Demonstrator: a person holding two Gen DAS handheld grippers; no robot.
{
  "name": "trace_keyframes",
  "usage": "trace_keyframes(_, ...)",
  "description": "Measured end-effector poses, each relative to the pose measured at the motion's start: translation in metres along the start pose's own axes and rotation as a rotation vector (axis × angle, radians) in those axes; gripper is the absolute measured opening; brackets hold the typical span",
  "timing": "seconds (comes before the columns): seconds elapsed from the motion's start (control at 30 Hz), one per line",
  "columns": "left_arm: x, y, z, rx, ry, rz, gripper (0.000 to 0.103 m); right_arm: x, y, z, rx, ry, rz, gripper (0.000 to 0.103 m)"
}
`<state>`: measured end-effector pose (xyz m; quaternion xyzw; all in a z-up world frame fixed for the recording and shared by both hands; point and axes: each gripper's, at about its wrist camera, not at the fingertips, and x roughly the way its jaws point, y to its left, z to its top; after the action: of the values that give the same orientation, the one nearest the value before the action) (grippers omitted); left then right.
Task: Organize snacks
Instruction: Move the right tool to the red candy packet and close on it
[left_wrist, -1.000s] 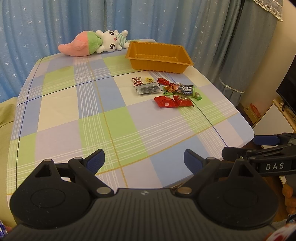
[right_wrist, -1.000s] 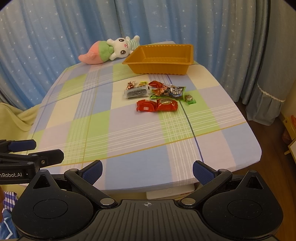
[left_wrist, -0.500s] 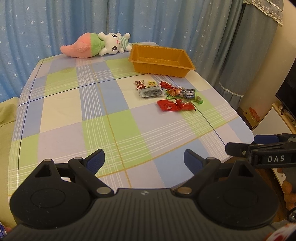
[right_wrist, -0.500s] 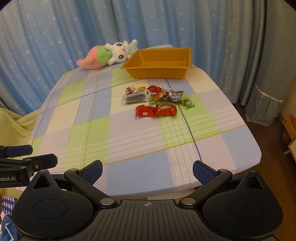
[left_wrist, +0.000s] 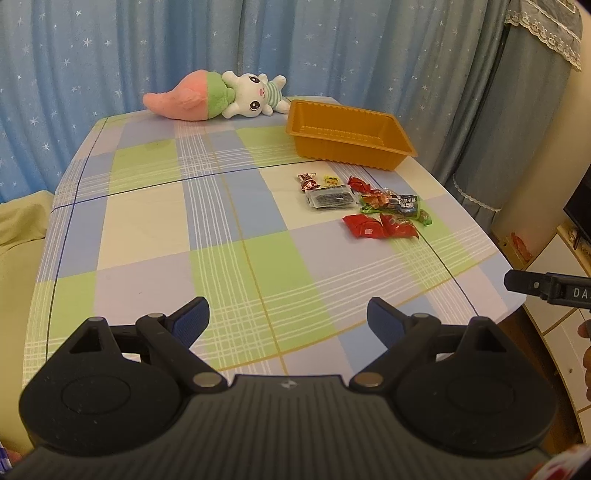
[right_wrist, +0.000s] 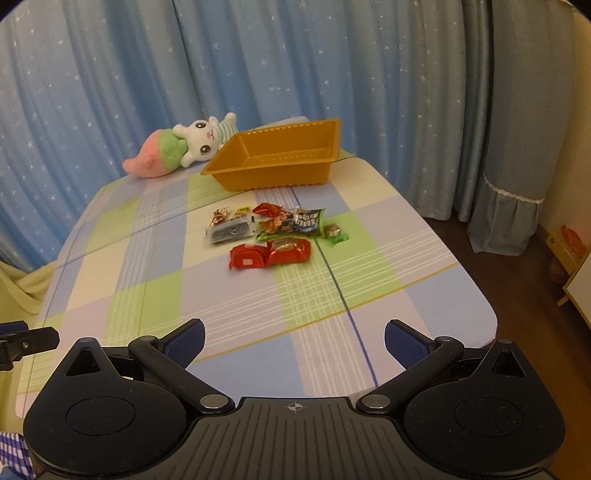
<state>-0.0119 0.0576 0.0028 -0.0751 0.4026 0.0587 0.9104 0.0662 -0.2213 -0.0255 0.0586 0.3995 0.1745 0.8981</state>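
Creeping in toward the table is basically all that's happening right now — compared with a second ago both views are sitting a bit closer and higher over the checked tablecloth (right_wrist: 236, 306), and the snack pile is reading a little larger in each. Both tongs are hanging wide open with nothing between the pads: the left gripper (left_wrist: 288, 319) is hovering over the near edge of the table, and the right gripper (right_wrist: 293, 341) is doing the same a bit further right, with its tip poking into the left view at the far right. The snacks (right_wrist: 277, 230) aren't moving at all — the little cluster of wrappers is lying mid-table, with the two red packets (right_wrist: 269, 253) nearest and a dark flat pack (left_wrist: 330, 197) on the left of the bunch. The orange tray (right_wrist: 280, 162) is sitting just beyond them, empty as far as I can see, next to a plush toy (left_wrist: 218, 98). So I'm reading this as the approach only getting going — nothing's picked yet, and the red packets are looking like the easiest first grab.
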Motion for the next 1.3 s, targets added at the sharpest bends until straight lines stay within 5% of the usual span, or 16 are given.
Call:
trace_keyframes(0.47, 0.055, -0.018, 0.030, -0.079, 0.028, 0.059, 0.091, 0.081, -0.031, 0.041, -0.194, 0.032, 0.135, 0.102)
trace_keyframes(0.97, 0.123, -0.065, 0.066, -0.100, 0.085, 0.090, 0.089, 0.168, -0.069, 0.084, -0.337, 0.139, 0.264, 0.065)
trace_keyframes(1.3, 0.141, -0.074, 0.073, -0.153, 0.113, 0.143, 0.089, 0.212, -0.054, 0.093, -0.548, 0.189, 0.378, 0.053)
